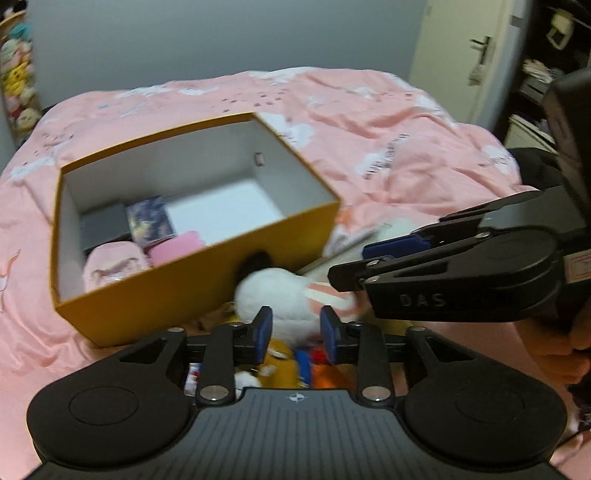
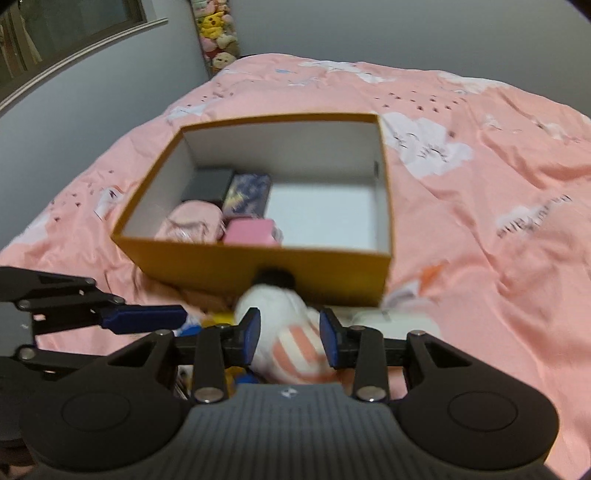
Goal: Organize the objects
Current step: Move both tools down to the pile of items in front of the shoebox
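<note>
Left wrist view: the left tool [image 1: 296, 334] sits at the lower centre of the frame with its blue pads [image 1: 263, 332] parted, gripping nothing. Between and just beyond them lies a white plush toy [image 1: 280, 295] with pink stripes, and below it a jumble of yellow, blue and orange toys [image 1: 284, 363]; motion blur hides whether the pads touch the plush. The right tool [image 1: 351, 266] enters from the right edge, its fingers close together, their tips beside the striped part of the plush; whether they pinch it cannot be told from here. An open yellow box [image 1: 207, 273] with a white inside takes up the left centre, resting on a bed under a pink duvet [image 1: 388, 122]. In its left part lie a grey box [image 1: 105, 223], a dark patterned box [image 1: 149, 221], a pink block [image 1: 177, 247] and a pale pink pouch [image 1: 112, 266].

Right wrist view: the right tool [image 2: 290, 338] is at the lower centre, its pads wide apart on either side of the striped end of the white plush toy [image 2: 284, 317], with visible gaps, so it clasps nothing. The left tool [image 2: 184, 315] reaches in from the left edge, only one blue pad showing. The yellow box [image 2: 258, 266] lies just beyond the plush, mid-frame, on the pink duvet [image 2: 480, 221]. A shelf of plush toys [image 2: 218, 33] stands at the upper centre against the wall.
</note>
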A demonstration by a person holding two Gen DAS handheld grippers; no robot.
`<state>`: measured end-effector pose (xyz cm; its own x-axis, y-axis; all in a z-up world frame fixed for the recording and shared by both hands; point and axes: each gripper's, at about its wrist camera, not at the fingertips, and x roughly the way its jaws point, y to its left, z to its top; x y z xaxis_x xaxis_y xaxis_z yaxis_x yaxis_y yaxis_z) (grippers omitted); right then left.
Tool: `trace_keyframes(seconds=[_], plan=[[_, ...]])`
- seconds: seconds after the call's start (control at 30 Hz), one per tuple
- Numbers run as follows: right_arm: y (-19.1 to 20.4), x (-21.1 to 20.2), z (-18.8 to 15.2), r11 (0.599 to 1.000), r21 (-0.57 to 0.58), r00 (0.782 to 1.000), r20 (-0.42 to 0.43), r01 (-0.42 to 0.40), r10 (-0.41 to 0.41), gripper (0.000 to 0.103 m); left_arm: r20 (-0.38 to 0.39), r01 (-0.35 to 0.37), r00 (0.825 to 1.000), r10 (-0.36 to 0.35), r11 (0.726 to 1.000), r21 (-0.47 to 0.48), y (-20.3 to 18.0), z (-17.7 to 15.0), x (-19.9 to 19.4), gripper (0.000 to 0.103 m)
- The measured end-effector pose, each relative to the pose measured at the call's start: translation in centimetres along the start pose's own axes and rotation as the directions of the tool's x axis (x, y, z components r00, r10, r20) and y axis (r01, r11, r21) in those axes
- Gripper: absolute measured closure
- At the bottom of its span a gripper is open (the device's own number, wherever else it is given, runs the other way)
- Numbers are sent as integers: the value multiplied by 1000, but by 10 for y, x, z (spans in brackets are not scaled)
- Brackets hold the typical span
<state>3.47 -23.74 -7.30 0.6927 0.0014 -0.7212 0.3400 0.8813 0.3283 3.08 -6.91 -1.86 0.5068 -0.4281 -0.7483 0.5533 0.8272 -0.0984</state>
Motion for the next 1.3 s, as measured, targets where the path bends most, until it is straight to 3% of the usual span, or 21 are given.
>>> trace_keyframes(seconds=[0.07, 0.2, 0.27, 0.47, 0.57, 0.83, 1.07, 1.3], plan=[[-2, -6, -11, 1000, 8, 1000, 12, 24, -24, 70, 17, 26, 999, -27, 999, 19, -7, -4, -3, 51], [-9, -16, -27, 998, 53, 999, 31, 20, -21, 71, 29, 60, 998, -62, 996, 63, -18, -9, -5, 45], [-10, -20, -32, 997, 60, 998, 35, 41, -43, 72, 20, 76, 997, -78, 993, 96, -23, -10, -4, 31], [-16, -24, -43, 992, 83, 995, 21, 93, -95, 74, -11, 102, 995, -102, 977, 188, -40, -16, 6, 22], [-23, -25, -46, 988, 114, 995, 8, 103, -104, 81, -16, 111, 994, -110, 967, 228, -46, -18, 10, 20], [-34, -15, -54, 984, 135, 993, -45, 115, -109, 82, -42, 148, 989, -142, 935, 322, -64, -24, 22, 18], [-40, -11, -56, 982, 160, 994, -62, 103, -95, 83, -83, 151, 988, -128, 899, 411, -82, -34, 33, 17], [-38, -11, -56, 975, 199, 994, -62, 95, -85, 83, -76, 154, 988, -135, 898, 412, -79, -40, 33, 16]])
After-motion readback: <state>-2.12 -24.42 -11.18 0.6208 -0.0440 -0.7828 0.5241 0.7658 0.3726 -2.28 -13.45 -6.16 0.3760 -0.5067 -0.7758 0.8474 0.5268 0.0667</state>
